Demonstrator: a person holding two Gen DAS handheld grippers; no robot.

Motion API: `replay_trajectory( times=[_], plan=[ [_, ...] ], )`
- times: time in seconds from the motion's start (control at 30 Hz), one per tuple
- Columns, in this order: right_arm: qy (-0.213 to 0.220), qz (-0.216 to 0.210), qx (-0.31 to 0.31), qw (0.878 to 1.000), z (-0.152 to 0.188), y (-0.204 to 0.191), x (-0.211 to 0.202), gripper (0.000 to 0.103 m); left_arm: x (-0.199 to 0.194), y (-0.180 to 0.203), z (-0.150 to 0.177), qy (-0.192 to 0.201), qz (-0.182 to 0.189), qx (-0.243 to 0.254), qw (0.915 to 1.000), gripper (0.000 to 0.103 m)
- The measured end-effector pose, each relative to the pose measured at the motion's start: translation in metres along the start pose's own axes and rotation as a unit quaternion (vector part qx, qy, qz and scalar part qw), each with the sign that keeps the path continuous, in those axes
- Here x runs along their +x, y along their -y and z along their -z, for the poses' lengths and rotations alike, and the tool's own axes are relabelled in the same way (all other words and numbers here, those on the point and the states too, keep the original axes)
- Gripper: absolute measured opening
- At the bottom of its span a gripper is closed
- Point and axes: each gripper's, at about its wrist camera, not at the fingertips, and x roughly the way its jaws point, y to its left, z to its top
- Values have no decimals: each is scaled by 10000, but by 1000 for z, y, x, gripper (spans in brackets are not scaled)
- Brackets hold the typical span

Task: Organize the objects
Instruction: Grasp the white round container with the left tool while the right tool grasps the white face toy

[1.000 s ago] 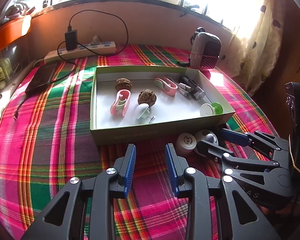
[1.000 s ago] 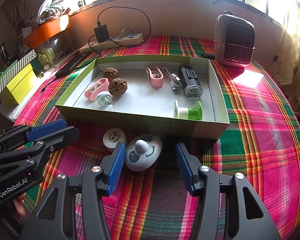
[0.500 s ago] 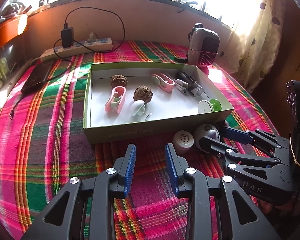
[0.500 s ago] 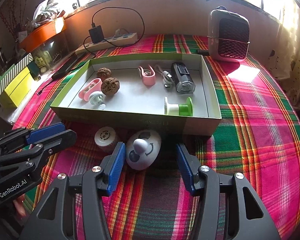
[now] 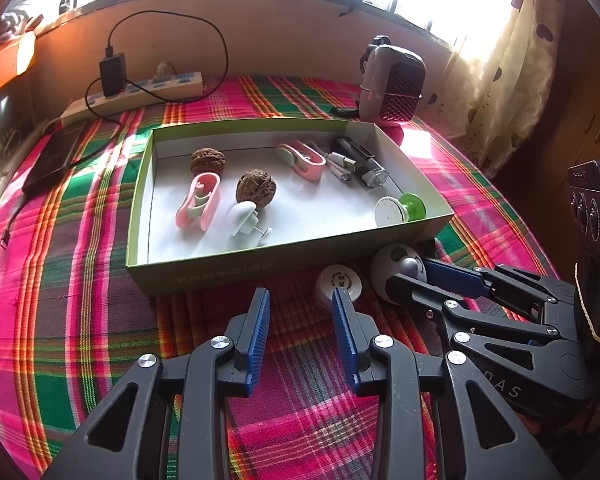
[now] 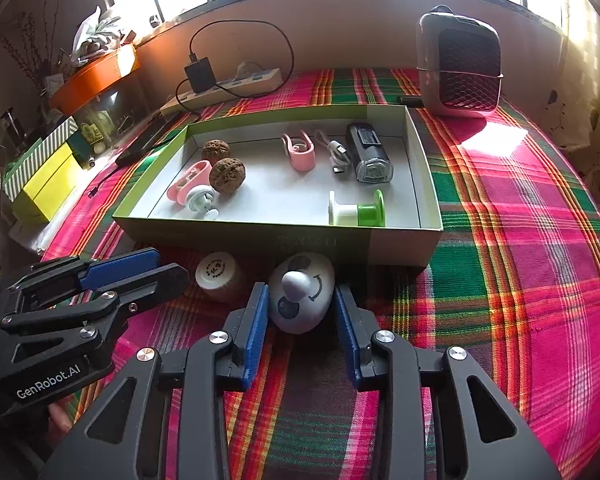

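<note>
L tool [image 5: 300, 308] open; R tool [image 6: 300, 304] closing, narrower gap.

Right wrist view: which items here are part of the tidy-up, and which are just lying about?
In play:
- right gripper, jaws either side of the egg-shaped face toy
- small round white jar beside it
- green box with walnuts, clips, spool

Lying about:
- heater
- power strip
- yellow boxes

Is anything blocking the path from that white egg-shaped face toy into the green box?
The egg-shaped toy sits between the right gripper fingers, just outside the green box. Only the box's near wall stands between them; it must be lifted over.
</note>
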Motion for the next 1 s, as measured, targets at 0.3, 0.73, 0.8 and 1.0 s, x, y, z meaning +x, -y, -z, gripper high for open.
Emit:
replay_trajectory(
  times=[0.3,0.73,0.8,1.0],
  plan=[
    [93,-115,-9,9999,3,5,-9,27,10,14,-2,-152,67,170,9997,32],
    [132,-114,103,9998,8,18,-17,27,25,23,-7,-296,-92,241,9992,33],
    [130,-101,124,9998,8,20,-17,27,27,24,-7,-308,-146,252,9991,33],
    [137,-91,159,9997,9,24,-19,27,30,27,-9,-285,-245,296,9989,33]
  ],
)
